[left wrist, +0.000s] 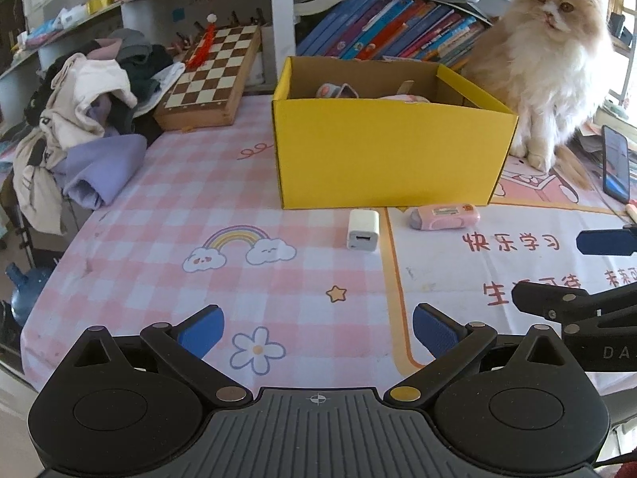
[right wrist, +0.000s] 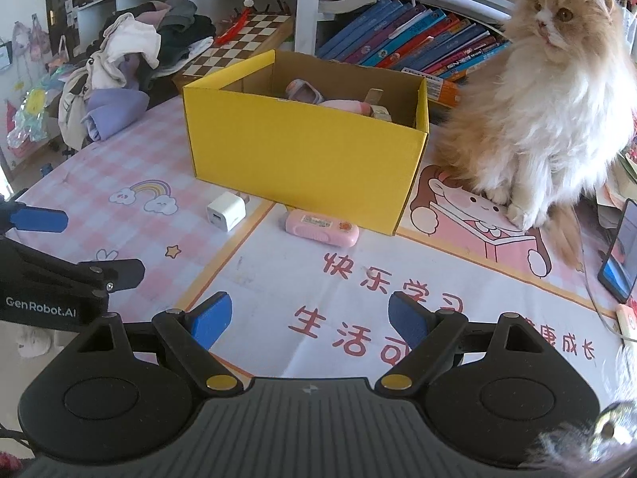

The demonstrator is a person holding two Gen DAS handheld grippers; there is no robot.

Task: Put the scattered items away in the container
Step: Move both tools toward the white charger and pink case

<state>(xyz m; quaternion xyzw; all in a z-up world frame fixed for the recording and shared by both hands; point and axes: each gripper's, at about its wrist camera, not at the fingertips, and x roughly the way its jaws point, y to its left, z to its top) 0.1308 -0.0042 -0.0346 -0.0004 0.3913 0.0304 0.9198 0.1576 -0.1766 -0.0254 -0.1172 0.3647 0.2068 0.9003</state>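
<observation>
A: Largest first. Worktop (left wrist: 167,215) under a pink-checked cloth printed with rainbows, stars and flowers; a white mat with red characters covers its right part.

B: Next, the fluffy cream-and-white long-haired cat (right wrist: 549,119). It sits upright on the worktop just beside the right end of the open yellow cardboard box (left wrist: 386,151), facing the cameras.

A: Box stands toward the back, near the middle, long side toward us. Pink and pale items already lie inside, partly hidden by the wall.

B: Around it: heap of crumpled clothes, white, grey and lilac (left wrist: 91,119), far left. Folded wooden chessboard case (left wrist: 211,75) propped beside the heap. Row of leaning books (left wrist: 394,32) on the shelf behind. A dark phone (left wrist: 615,163) stands tilted at the right edge.

A: Loose things now. Pink oblong plastic case with a label (right wrist: 320,228) lies flat just in front of the box, near its right corner, not touching it as far as I can tell. Long axis runs left to right, roughly along the box front.

B: Small white cube charger (left wrist: 362,229) sits left of it, apart from the box; its port faces us, prongs toward the box.

A: Nothing lies between either item and the grippers. Left hand-held gripper (left wrist: 316,334) hovers low over the cloth, blue pads spread wide, empty.

B: Right hand-held gripper (right wrist: 310,320) likewise, spread and empty, over the white mat.
</observation>
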